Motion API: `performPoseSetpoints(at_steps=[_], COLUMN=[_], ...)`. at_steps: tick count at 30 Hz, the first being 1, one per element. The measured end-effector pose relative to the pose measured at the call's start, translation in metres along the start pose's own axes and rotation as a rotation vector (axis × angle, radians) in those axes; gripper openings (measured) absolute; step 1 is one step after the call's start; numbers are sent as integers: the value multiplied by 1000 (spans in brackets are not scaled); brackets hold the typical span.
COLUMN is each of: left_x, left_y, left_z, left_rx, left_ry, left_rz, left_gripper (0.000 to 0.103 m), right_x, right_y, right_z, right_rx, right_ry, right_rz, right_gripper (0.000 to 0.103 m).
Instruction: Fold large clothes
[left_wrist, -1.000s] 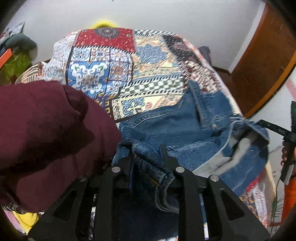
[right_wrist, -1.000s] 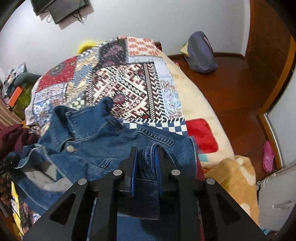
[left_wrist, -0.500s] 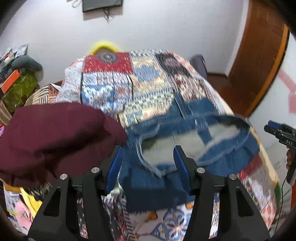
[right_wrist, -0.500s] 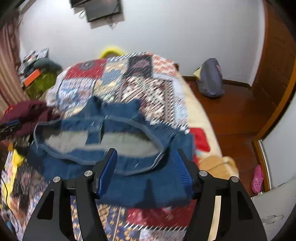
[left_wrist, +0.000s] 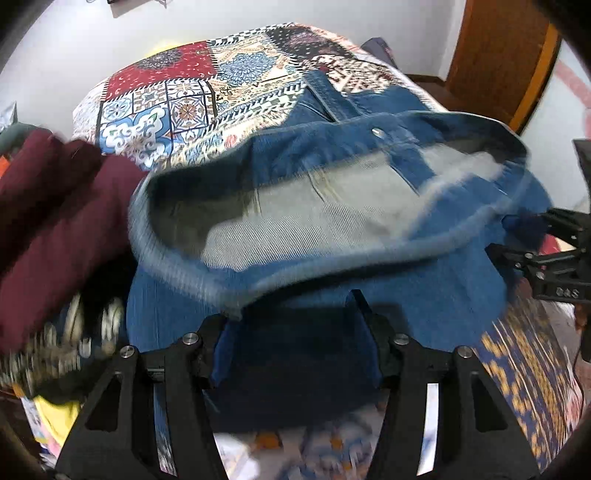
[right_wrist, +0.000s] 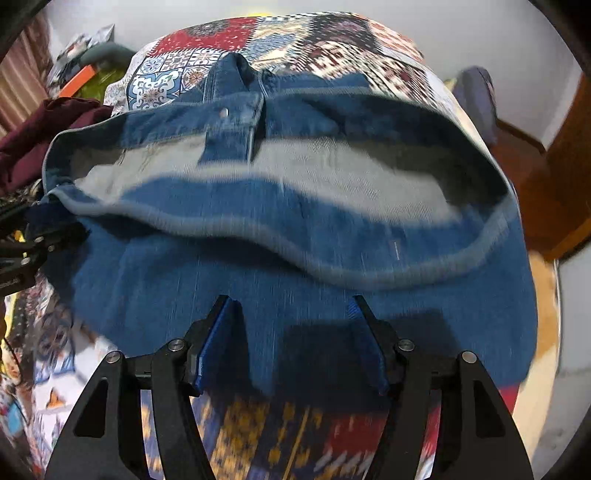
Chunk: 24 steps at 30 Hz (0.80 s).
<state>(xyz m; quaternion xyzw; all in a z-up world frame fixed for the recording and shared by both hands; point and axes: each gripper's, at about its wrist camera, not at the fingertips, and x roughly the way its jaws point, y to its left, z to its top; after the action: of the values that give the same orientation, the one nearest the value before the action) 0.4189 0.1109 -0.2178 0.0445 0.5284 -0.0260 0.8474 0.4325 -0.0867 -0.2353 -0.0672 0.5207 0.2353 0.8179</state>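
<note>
A blue denim jacket (left_wrist: 332, 229) (right_wrist: 295, 236) lies across the patchwork bedspread (left_wrist: 177, 96) (right_wrist: 369, 44). Its hem gapes toward me and shows the pale grey inside. My left gripper (left_wrist: 288, 314) hangs open just above the jacket's near left part, with no cloth between its pads. Over the near right part my right gripper (right_wrist: 291, 301) is open too, nothing pinched. The right gripper's black body (left_wrist: 546, 266) shows at the jacket's right edge in the left wrist view. In the right wrist view the left gripper's body (right_wrist: 22, 251) sits at the jacket's left edge. Both views are motion-blurred.
A maroon garment (left_wrist: 55, 206) (right_wrist: 44, 129) is heaped on the bed, touching the jacket's left side. Yellow items (left_wrist: 55, 413) lie under it at the near left. A wooden door (left_wrist: 498, 55) and a bag (right_wrist: 476, 96) on the brown floor are to the right of the bed.
Both grippers were shut on folds of denim, then let go and opened. The jacket dropped flat with its hem gaping. Both grippers have since come down closer to it.
</note>
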Motion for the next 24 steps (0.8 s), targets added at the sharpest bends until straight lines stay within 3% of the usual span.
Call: performPoseSetpoints(at_steps=[3, 5, 8, 11, 15, 24], left_x=[14, 15, 8, -11, -34, -43], left_y=[16, 32, 55, 62, 57, 25], left_z=[38, 60, 89, 101, 94, 39], left_rx=[-46, -98, -220, -243, -214, -113], left_ry=[-1, -15, -63, -136, -180, -138], left_rz=[24, 37, -8, 23, -4, -33], left_gripper=[56, 56, 56, 56, 56, 56], right_x=[8, 3, -20, -36, -42, -24], right_y=[-12, -22, -36, -38, -25, 27], right_z=[40, 71, 101, 111, 98, 46], right_rx=[25, 71, 172, 206, 170, 29], right_ry=[14, -52, -197, -251, -274, -212], right_rz=[-16, -99, -232, -149, -91, 12], right_gripper=[59, 59, 60, 60, 60, 60])
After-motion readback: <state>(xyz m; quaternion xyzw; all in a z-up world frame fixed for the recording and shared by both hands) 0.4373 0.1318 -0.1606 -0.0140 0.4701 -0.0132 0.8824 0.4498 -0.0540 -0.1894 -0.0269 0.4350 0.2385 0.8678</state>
